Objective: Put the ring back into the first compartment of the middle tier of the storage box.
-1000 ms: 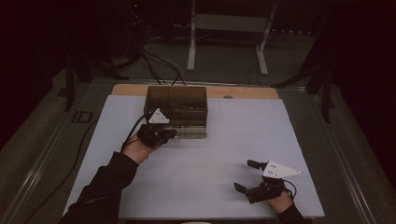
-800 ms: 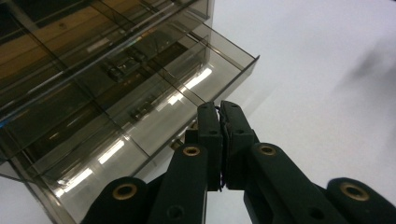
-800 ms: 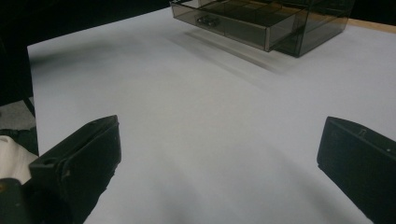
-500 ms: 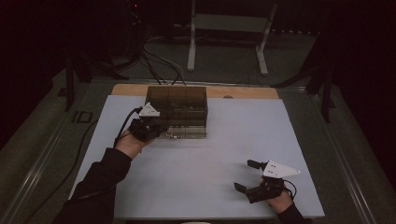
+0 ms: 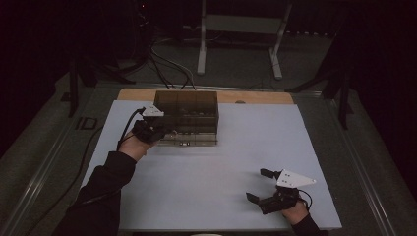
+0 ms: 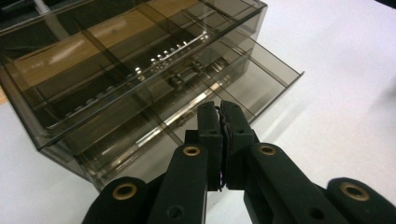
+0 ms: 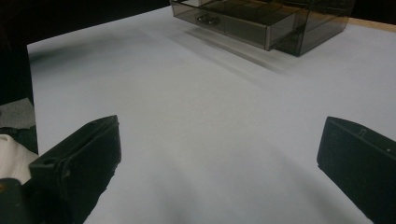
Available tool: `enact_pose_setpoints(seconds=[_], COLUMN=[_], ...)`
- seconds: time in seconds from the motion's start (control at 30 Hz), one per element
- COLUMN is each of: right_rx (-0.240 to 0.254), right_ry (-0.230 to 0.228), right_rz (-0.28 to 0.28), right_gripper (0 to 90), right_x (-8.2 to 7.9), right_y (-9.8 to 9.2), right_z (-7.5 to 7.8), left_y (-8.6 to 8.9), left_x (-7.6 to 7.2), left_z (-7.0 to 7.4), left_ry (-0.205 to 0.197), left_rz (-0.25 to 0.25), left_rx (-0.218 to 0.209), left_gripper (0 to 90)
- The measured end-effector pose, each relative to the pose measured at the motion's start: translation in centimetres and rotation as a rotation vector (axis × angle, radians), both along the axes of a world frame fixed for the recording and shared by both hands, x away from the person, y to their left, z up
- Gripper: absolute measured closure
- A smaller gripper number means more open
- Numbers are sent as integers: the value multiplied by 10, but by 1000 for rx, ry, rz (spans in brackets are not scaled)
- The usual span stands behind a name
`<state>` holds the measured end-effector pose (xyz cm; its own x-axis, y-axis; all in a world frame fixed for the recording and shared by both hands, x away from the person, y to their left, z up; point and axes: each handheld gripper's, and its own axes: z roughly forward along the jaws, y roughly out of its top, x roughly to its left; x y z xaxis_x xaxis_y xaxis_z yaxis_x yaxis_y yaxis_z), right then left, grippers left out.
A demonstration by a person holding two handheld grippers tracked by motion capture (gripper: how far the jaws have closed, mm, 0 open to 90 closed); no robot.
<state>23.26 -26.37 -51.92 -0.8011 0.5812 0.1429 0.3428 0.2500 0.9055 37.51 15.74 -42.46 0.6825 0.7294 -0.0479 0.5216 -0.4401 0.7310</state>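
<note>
Left gripper (image 5: 156,129) shifted leftward along front of smoked-plastic organizer (image 5: 189,109) since a second ago; jaws pressed together, seemingly on nothing, tips over lowest drawer (image 6: 219,88). Drawer stands pulled partway out, small metal handle (image 7: 207,19) on its front. Organizer sits at far edge of white counter (image 5: 216,162), left of centre. Right gripper (image 5: 263,187) unmoved near front right corner, jaws wide apart, well clear of organizer.
</note>
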Motion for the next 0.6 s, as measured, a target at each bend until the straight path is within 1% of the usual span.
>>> enact_pose_setpoints(seconds=[0.27,0.43,0.47,0.57,0.6], right_rx=[1,1,2,1,1], right_ry=[1,2,2,3,2], right_rz=[0,1,0,0,1], right_gripper=[0,0,0,0,0], right_x=[0,0,0,0,0], right_y=[0,0,0,0,0], right_z=[0,0,0,0,0], left_y=[8,13,15,16,17], left_x=[6,11,13,15,17], left_z=[-3,-10,-13,-17,-19], left_ry=[0,8,22,27,32], left_rz=[33,57,65,77,86], left_rx=[-8,-11,-16,-14,-20], left_gripper=[900,900,900,900,900])
